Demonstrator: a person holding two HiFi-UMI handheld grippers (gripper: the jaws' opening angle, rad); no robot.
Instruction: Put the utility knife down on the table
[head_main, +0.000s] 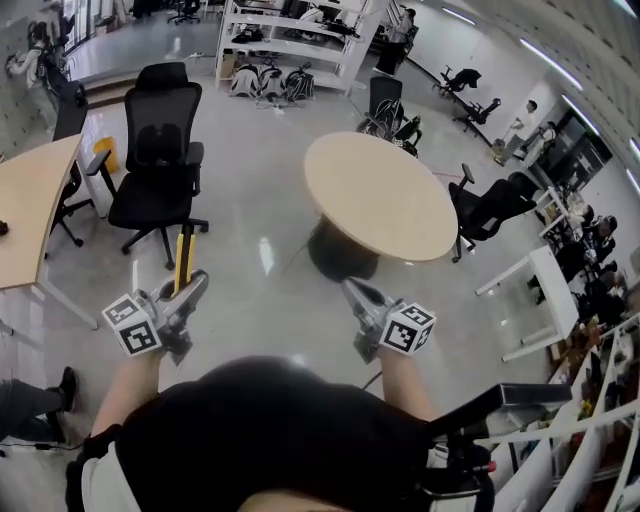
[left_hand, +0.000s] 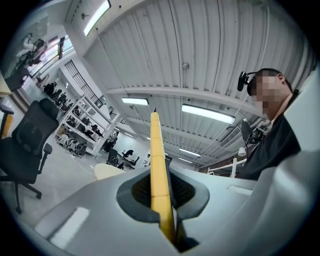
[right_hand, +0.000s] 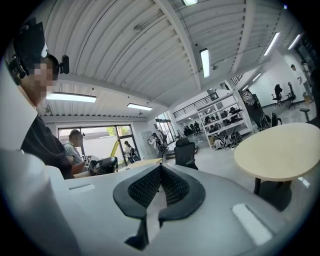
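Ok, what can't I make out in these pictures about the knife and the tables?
- Blade out or retracted: the yellow utility knife narrows to a tip too small to read in the left gripper view.
- Knife's lower end: buried in the left gripper, which is shut on it.
- Far side of the light wooden desk: cut off by the head view's left edge.

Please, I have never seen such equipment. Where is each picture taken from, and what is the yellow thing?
No robot here: a person holds a hand-held gripper in each hand. The head view comes from a camera on the person's head, looking down; the other two cameras ride on those tools. The left hand-held gripper is shut on a yellow utility knife. The right hand-held gripper is shut and empty. Ahead stands a round table; nothing lies on its top.
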